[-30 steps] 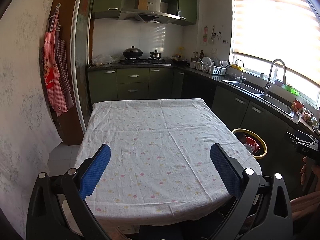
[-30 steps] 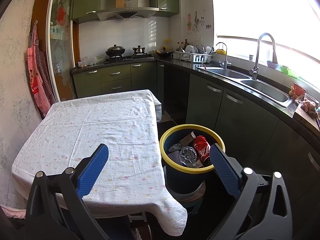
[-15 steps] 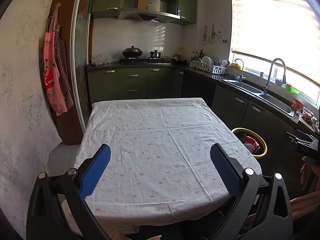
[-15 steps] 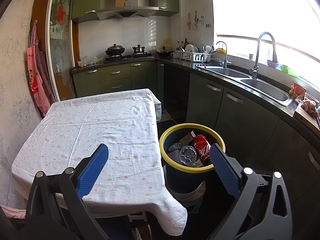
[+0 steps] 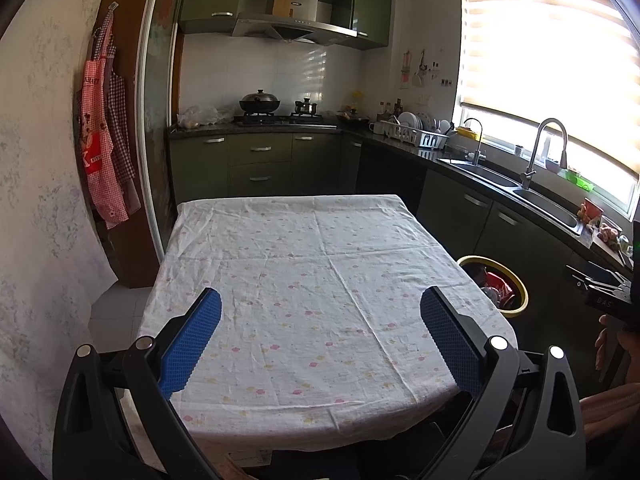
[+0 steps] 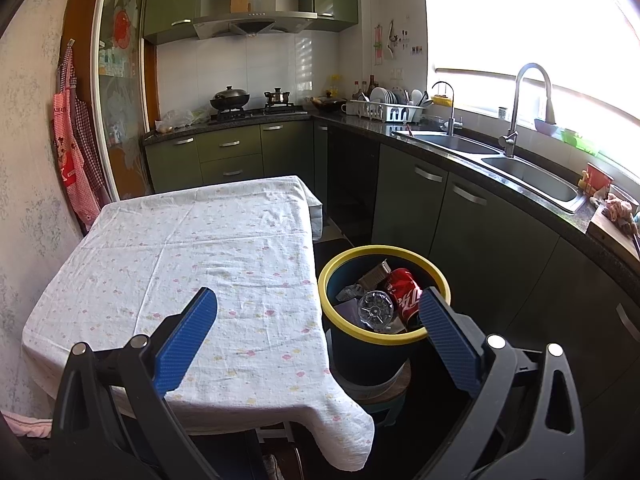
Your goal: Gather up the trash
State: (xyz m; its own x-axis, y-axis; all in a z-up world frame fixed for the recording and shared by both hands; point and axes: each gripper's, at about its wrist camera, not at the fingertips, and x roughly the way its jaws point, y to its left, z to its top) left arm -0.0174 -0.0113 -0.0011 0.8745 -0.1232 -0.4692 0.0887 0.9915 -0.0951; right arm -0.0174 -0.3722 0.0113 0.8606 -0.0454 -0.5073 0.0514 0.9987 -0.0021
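One table (image 5: 312, 280) under a white flowered cloth fills your centre view. One yellow-rimmed trash bin (image 6: 384, 336) stands on the floor just beside the table's right edge, at 3 o'clock from it. In the bin: one red can (image 6: 404, 290), one clear plastic bottle (image 6: 374, 310), and other scraps you cannot count. Your two grippers, left gripper (image 5: 320, 308) and right gripper (image 6: 318, 310), hang with jaws spread wide, holding nothing.
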